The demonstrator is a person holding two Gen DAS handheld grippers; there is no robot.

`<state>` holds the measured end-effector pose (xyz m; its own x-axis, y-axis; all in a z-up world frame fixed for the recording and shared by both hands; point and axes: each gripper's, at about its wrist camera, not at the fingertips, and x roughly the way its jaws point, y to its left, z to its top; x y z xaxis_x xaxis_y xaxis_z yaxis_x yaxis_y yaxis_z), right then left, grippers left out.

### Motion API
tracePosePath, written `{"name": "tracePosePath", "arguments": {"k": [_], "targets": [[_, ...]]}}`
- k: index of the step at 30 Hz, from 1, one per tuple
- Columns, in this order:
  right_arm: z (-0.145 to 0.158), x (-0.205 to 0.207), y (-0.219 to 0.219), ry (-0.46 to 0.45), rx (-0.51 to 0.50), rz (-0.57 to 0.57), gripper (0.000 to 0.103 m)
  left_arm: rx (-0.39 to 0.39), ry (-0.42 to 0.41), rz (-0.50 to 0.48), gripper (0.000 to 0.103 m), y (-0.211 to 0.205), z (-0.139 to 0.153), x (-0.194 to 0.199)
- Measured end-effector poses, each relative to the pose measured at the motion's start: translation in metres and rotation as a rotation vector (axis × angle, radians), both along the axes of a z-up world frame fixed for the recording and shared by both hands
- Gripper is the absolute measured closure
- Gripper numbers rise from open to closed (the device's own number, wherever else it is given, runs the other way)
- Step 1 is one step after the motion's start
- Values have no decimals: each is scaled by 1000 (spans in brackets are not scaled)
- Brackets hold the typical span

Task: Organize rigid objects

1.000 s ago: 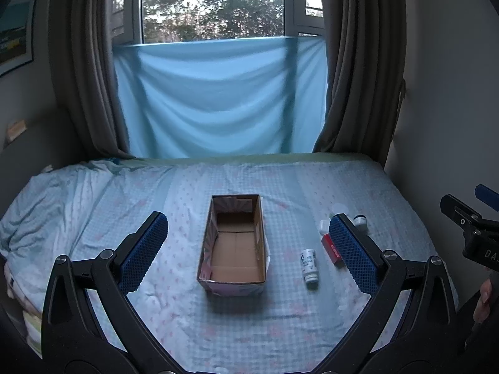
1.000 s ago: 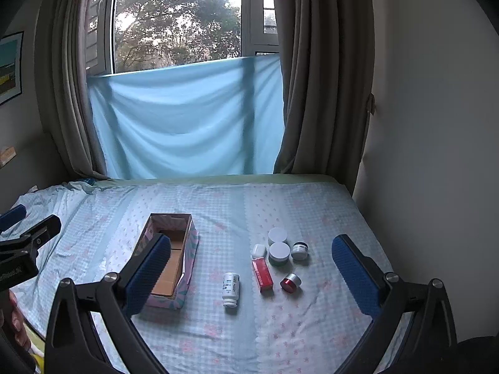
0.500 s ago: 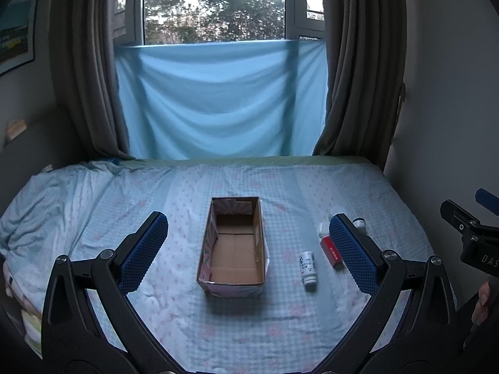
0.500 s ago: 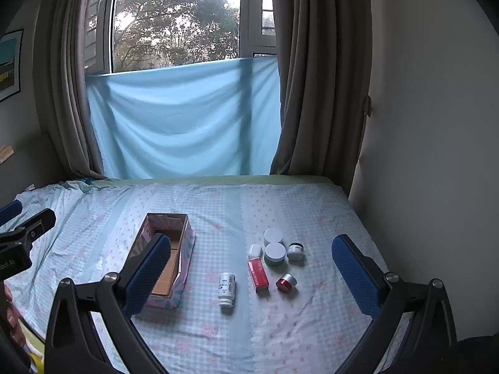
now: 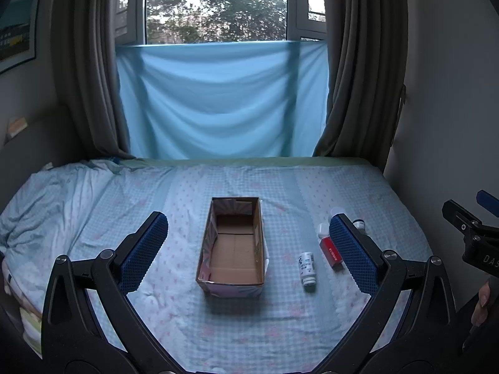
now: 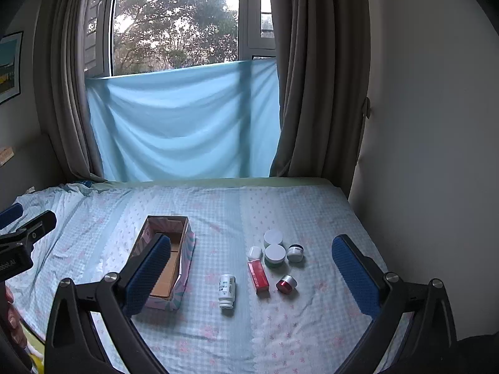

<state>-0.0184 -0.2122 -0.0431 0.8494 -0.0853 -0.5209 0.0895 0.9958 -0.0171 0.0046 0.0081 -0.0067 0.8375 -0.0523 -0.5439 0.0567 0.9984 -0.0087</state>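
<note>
An open, empty cardboard box (image 5: 232, 249) (image 6: 165, 265) lies on the bed. To its right lie a white pill bottle (image 5: 307, 267) (image 6: 227, 290), a red box (image 5: 331, 251) (image 6: 258, 275), a red-and-silver jar (image 6: 287, 283), two white-lidded jars (image 6: 274, 254), a small dark-banded jar (image 6: 295, 252) and a small white cap (image 6: 254, 252). My left gripper (image 5: 249, 252) is open and empty above the box. My right gripper (image 6: 254, 277) is open and empty above the small items.
The bed has a light blue patterned sheet (image 5: 156, 205), rumpled at the left. A blue cloth (image 5: 218, 99) hangs under the window between grey curtains. A wall (image 6: 436, 155) borders the bed's right side.
Both grippers have drifted slightly; the view shifts a little. Nothing on the bed has moved and both grippers stay open.
</note>
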Motion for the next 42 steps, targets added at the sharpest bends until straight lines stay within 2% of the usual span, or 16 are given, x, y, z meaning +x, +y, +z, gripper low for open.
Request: {"name": "tracePosePath", "arguments": {"k": [15,20,23,27,30,33,37,42], "targets": [[1,1,-5,5,7,8,0,-8,11,-2,1,-10,-2,2],[2,9,-15,32,24,7,0,-22,56,-1,1,-21,-5,11],[-3,17,-23,61,31,11,0,-56,108,-2,1,-17,-15,21],[-18,37,-28,117,33,18,0,-104,174,1,1,-2,-37,41],[-33,52,-28,152,33,0,0,-145,238,13,1,23,-65,62],[-50,70,-24,193,83,-38,0,-184,291,20,1,52,-91,82],[-75,95,-17,255,158,-85,0,-208,380,32,1,97,-139,122],[-113,124,-2,324,192,-138,0,-259,496,20,1,138,-200,168]]}}
